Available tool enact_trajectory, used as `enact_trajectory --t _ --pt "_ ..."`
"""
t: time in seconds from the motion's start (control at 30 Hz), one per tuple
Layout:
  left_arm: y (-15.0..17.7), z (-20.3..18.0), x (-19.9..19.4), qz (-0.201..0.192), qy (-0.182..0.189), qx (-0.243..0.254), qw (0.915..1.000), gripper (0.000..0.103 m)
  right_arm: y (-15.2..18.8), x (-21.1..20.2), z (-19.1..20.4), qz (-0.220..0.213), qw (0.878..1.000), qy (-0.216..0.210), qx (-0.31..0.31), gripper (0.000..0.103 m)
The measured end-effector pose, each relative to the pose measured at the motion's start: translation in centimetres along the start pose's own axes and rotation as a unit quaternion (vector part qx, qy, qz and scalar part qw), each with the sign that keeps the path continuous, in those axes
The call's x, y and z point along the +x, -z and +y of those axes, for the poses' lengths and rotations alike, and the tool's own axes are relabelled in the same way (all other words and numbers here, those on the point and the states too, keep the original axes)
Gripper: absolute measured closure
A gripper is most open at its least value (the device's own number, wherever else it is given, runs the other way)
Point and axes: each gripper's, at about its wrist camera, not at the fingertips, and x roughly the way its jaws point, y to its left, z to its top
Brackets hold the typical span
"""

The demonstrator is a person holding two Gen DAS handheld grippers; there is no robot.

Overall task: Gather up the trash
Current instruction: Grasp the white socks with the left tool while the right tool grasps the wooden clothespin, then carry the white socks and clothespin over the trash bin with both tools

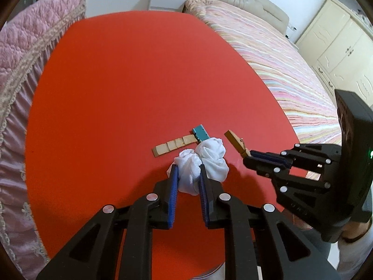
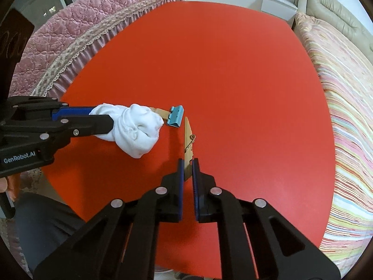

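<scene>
On the red table (image 1: pixel 116 93) my left gripper (image 1: pixel 188 168) is shut on a crumpled white cloth (image 1: pixel 209 158), also seen in the right wrist view (image 2: pixel 135 128). My right gripper (image 2: pixel 187 163) is shut on a wooden clothespin (image 2: pixel 188 140), which points away from it; the clothespin also shows in the left wrist view (image 1: pixel 235 140). A teal binder clip (image 1: pixel 200 133) on a tan strip of paper (image 1: pixel 172 145) lies just beyond the cloth; it also shows in the right wrist view (image 2: pixel 176 116).
A bed with a striped cover (image 1: pixel 279 65) runs along the table's right side. A pink quilted cover (image 1: pixel 28 53) drapes furniture on the left. A cream cabinet (image 1: pixel 342 46) stands at the far right.
</scene>
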Motion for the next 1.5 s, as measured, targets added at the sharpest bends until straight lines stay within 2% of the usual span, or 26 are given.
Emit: enact_trajectory --t 0.17,0.47,0.83,1.2,1.5 --pt "1.0 -1.1 -2.0 -0.016 -0.015 0.025 0.9994 0.086 0.5 -2.1 0.3 -0.009 1.0 -0.005 0.003 0.097" --pt "3.3 -2.4 -6.4 -0.042 -0.02 0.063 0.9969 0.086 2.4 -7.0 2.0 -0.04 0.999 -0.017 -0.009 0.097" --pt "6.8 -4.5 -11.0 -0.074 -0.027 0.104 0.9914 0.086 7.0 -13.7 3.6 -0.083 0.996 -0.026 -0.027 0.097" --pt "11.3 -6.3 -12.8 -0.073 -0.019 0.132 0.9884 0.086 12.0 -16.2 5.5 -0.086 0.995 -0.05 -0.029 0.097" --pt "14.8 -7.1 -11.9 -0.05 -0.018 0.146 0.9878 0.086 15.6 -15.4 6.5 -0.067 0.995 -0.068 -0.015 0.097"
